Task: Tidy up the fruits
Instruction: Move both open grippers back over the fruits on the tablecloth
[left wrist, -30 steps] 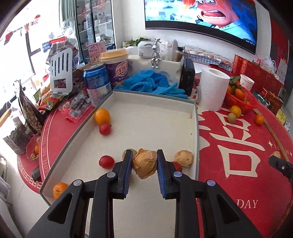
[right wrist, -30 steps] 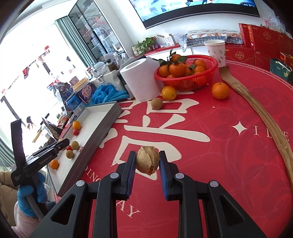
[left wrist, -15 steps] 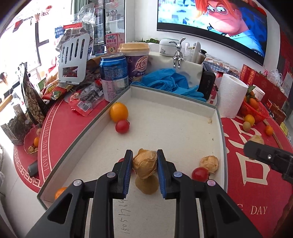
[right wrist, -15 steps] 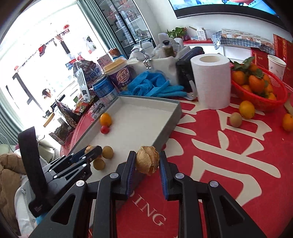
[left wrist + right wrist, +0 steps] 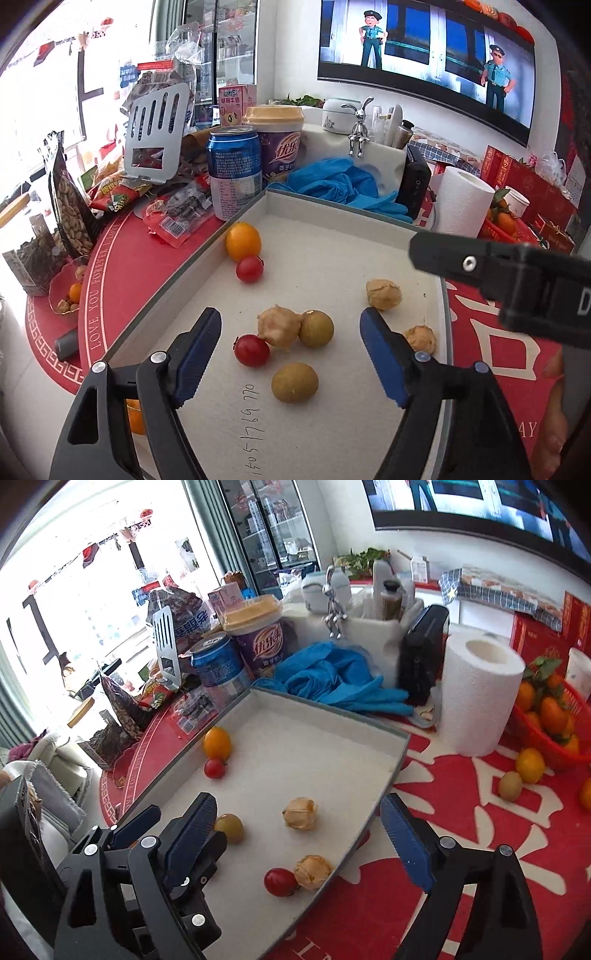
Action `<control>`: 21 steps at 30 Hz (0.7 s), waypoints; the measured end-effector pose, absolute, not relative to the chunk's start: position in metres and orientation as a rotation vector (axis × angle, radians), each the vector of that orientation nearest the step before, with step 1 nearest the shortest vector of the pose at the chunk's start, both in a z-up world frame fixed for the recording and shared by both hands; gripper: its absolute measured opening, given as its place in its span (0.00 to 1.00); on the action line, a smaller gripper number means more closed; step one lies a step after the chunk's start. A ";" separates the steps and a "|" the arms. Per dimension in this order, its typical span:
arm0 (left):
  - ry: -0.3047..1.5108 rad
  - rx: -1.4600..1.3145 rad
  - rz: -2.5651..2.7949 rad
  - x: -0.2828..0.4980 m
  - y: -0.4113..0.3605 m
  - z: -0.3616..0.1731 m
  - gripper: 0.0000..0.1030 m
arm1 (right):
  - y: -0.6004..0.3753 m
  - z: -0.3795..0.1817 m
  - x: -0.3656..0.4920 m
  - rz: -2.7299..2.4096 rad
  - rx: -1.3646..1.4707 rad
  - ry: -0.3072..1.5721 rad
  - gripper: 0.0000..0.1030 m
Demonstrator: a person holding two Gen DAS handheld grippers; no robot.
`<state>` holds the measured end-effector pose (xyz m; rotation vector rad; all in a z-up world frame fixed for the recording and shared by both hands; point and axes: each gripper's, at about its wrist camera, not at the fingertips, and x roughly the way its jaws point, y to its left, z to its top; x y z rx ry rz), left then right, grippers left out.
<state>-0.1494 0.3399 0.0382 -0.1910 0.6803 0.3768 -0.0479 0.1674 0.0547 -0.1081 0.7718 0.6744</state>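
Observation:
A shallow grey tray (image 5: 332,254) holds the fruit. My left gripper (image 5: 290,323) hovers low over it with its jaws opening. A papery husked berry (image 5: 279,325) lies loose on the tray floor between them, touching a green-brown round fruit (image 5: 316,328) and a cherry tomato (image 5: 252,350). My right gripper (image 5: 298,808) hangs over the tray's right side, jaws opening too. Another husked berry (image 5: 300,812) rests on the tray under the gap, free of both pads. A third husked berry (image 5: 313,872) sits by the right rim.
An orange kumquat (image 5: 243,242) and a second tomato (image 5: 250,268) lie by the tray's left wall. Behind the tray are blue gloves (image 5: 332,679), a can (image 5: 234,170) and a paper roll (image 5: 476,698). A red basket of tangerines (image 5: 546,716) and loose fruit (image 5: 530,765) stand at the right.
Both grippers went from shut on a husked berry to open, and both berries now lie in the tray. The right gripper came leftward from over the red cloth to over the tray.

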 end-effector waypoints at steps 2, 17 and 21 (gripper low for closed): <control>0.675 -0.205 0.360 -0.151 0.339 0.039 0.78 | 0.152 0.064 -0.047 0.611 -0.136 0.724 0.89; 0.643 -0.205 0.270 -0.155 0.319 0.046 0.79 | 0.012 0.019 0.076 0.129 0.198 0.910 0.86; 0.645 -0.192 0.255 -0.154 0.315 0.046 0.79 | 0.022 0.015 0.088 0.119 0.174 0.906 0.71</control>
